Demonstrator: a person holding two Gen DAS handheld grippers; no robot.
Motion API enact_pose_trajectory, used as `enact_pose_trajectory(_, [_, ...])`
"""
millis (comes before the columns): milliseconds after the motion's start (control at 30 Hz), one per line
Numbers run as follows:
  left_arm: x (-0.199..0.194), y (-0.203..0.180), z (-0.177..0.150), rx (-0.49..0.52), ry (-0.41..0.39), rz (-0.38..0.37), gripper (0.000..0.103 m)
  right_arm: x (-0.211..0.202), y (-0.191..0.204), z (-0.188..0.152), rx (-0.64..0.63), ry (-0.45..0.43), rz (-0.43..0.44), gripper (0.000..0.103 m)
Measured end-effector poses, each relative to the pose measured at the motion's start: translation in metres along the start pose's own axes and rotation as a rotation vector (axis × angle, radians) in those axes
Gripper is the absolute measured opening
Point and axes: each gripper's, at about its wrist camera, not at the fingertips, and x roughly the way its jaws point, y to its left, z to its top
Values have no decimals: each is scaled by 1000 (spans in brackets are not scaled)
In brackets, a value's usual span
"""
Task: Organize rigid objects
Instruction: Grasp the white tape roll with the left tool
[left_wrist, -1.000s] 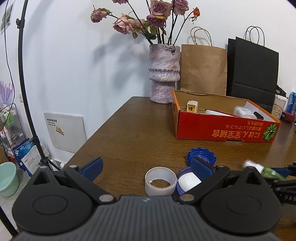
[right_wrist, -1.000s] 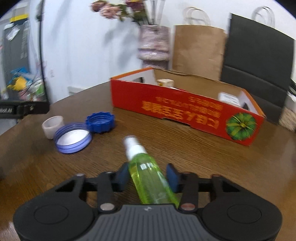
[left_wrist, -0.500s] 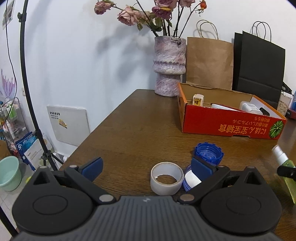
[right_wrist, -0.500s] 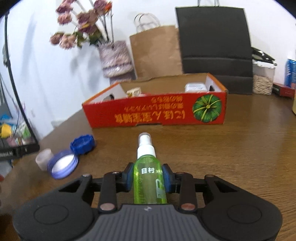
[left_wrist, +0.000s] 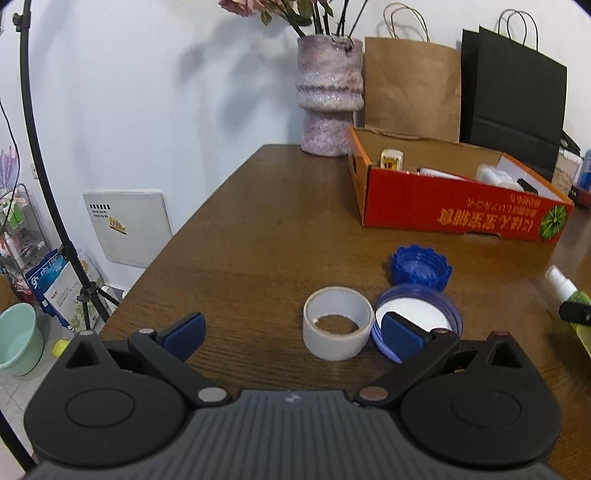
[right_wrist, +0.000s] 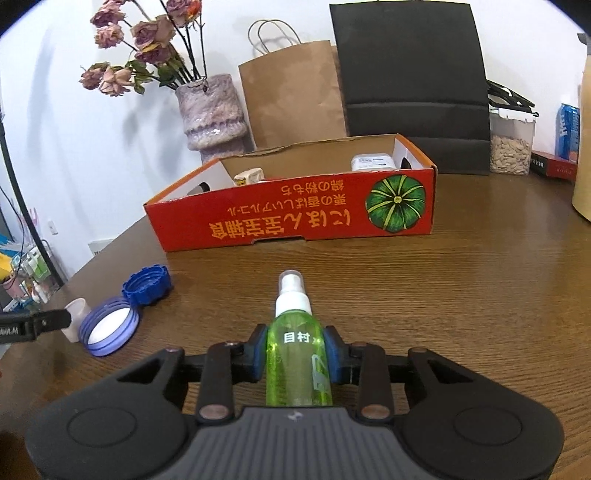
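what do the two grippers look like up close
Both match: the left gripper and right gripper have black plastic linkage arms with metal pivot pins, blue fingertip pads, round black discs on either side, and a ribbed grey body bearing a small white logo. No cables or sleeves show.

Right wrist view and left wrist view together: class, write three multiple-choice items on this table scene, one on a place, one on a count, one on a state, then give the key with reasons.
1. Where is the green spray bottle?
A. inside the red cardboard box
B. between the right tool's pads
C. beside the vase

2. How many blue lids lie on the table?
A. one
B. two
C. four

3. How is the left tool?
A. open, holding nothing
B. shut on the tape roll
C. shut on a lid

Key: 1 B, both pads press the bottle's sides. 2 B, a dark blue scalloped lid and a paler blue lid. 3 A, its pads stand wide apart, the roll lying free.
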Motion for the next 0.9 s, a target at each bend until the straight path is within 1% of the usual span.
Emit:
enact_pose_trajectory(167, [8, -4, -2, 13, 34, 30, 103, 0, 1, 0, -5, 2, -2, 31])
enact_pose_trajectory(333, [13, -7, -2, 9, 20, 61, 103, 0, 2, -1, -10, 6, -5, 32])
enact_pose_trajectory(433, [17, -11, -1, 17, 2, 68, 95, 1, 2, -1, -11, 8, -5, 32])
enact_pose_trajectory(467, [19, -12, 0, 23, 2, 67, 89, 1, 2, -1, -10, 8, -5, 32])
enact_pose_trajectory(500, [20, -14, 0, 26, -2, 63, 85, 1, 2, -1, -10, 8, -5, 32])
enact_pose_trajectory(600, [24, -17, 2, 24, -12, 25, 66, 0, 3, -1, -16, 8, -10, 32])
enact_pose_trajectory(633, [26, -17, 2, 26, -7, 9, 52, 0, 3, -2, -18, 7, -11, 32])
enact_pose_trajectory(667, [28, -19, 2, 30, 1, -3, 45, 0, 3, -2, -20, 7, -10, 32])
enact_pose_trajectory(767, [27, -22, 1, 49, -10, 7, 45, -1, 3, -2, -24, 8, -10, 32])
enact_pose_trajectory(900, [26, -19, 1, 38, -11, 12, 45, -4, 3, -4, -36, 10, -24, 32])
